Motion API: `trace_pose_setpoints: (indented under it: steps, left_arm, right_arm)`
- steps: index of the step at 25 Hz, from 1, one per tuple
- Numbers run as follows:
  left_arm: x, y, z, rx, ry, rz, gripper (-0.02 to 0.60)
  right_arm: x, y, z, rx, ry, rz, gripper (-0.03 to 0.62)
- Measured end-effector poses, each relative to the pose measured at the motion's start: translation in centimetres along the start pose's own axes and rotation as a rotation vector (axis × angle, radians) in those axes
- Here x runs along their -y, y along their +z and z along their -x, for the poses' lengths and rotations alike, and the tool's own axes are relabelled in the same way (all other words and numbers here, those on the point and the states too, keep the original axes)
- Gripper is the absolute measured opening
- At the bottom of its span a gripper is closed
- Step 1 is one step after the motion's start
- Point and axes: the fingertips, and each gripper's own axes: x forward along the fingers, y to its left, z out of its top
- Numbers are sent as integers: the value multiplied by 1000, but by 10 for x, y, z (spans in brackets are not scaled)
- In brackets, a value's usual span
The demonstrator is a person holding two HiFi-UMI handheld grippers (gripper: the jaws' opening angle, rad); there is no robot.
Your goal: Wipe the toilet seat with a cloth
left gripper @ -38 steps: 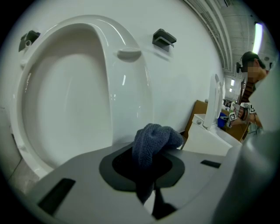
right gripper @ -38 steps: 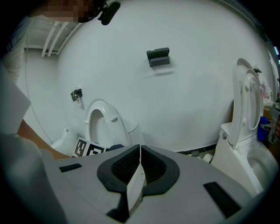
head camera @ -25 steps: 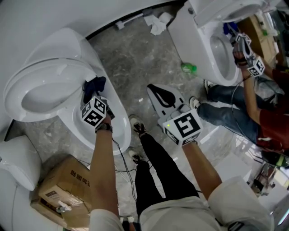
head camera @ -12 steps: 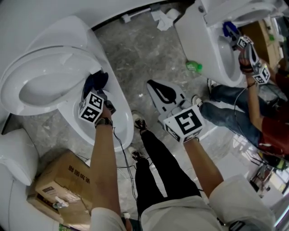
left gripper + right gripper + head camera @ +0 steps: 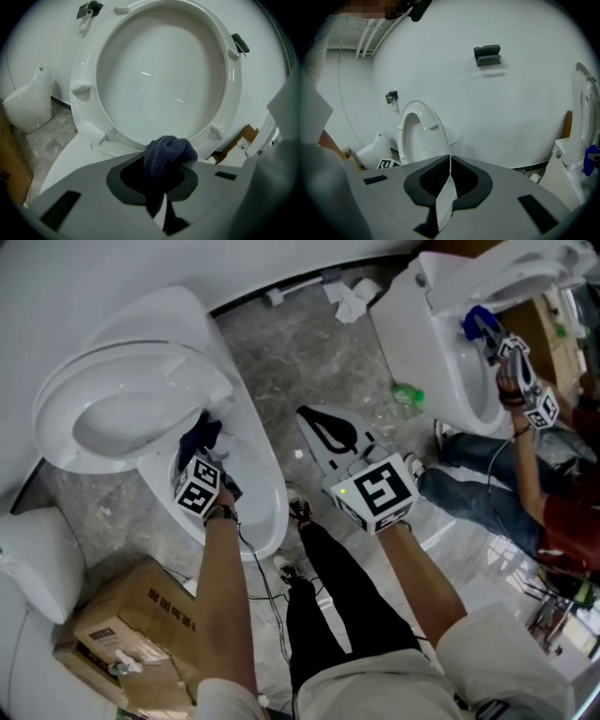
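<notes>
The white toilet seat point(image 5: 122, 418) stands raised on the toilet at the left, its underside facing my left gripper view as a wide ring point(image 5: 89, 89). A dark blue cloth point(image 5: 200, 437) is bunched between the jaws of my left gripper point(image 5: 161, 161), which is shut on it. The cloth point(image 5: 168, 149) sits at the seat's lower rim. My right gripper point(image 5: 328, 435) hangs over the floor between the two toilets. It is shut with nothing in it and well apart from the seat.
At the upper right, another person point(image 5: 525, 484) holds grippers at a second toilet point(image 5: 422, 334). A cardboard box point(image 5: 131, 634) and a white fixture point(image 5: 28, 577) stand at the lower left. Crumpled paper point(image 5: 352, 298) and a green item point(image 5: 408, 395) lie on the floor.
My left gripper has moved with the cloth along the raised seat's lower edge and a little downward. The right gripper has drifted slightly and stays shut.
</notes>
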Motion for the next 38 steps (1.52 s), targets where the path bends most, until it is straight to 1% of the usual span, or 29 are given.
trace_pose_setpoints:
  steps: [2,4,9,11,13,15,17,19,20,22,23,24,28,34,38]
  left_arm:
    - [-6,8,15,15,11,-16,41]
    - [-8,21,31,40,-2,-54,41]
    - [7,66,80,124,-107,-229,41]
    - [14,87,105,168,-148,-286,41]
    - [23,111,128,215,-194,-321,41]
    - [32,131,152,252,-260,-312,41]
    - [41,150,175,290,-320,-289,41]
    - [48,168,196,324,-362,-274,41]
    - [52,175,204,335,-390,-260,41]
    - [58,184,220,342,-455,-224,41]
    - [58,185,227,339,-474,-217,41]
    - [58,186,233,335,-479,-224,41]
    - [57,191,244,330,-458,-284,41]
    - [37,188,247,307,-425,-291,41]
    - [31,187,252,306,-409,-301,41]
  right_arm:
    - [-9,14,-5,23,25,-8,29]
    - [-21,30,-12,48,58,-8,29]
    - [-51,75,-29,93,138,38,31]
    - [-65,97,-39,106,175,94,31]
    - [-79,122,-53,112,212,172,31]
    - [-87,140,-66,98,263,207,31]
    - [-89,153,-79,74,311,209,32]
    - [-88,165,-93,61,334,231,37]
    - [-88,170,-100,58,342,238,46]
    - [-89,175,-113,47,359,234,92]
    - [-91,174,-118,35,368,236,113]
    - [-93,171,-123,20,377,251,118]
    - [-96,159,-139,-37,393,362,124]
    - [-107,149,-157,-116,424,533,127]
    - [-109,143,-164,-154,414,607,127]
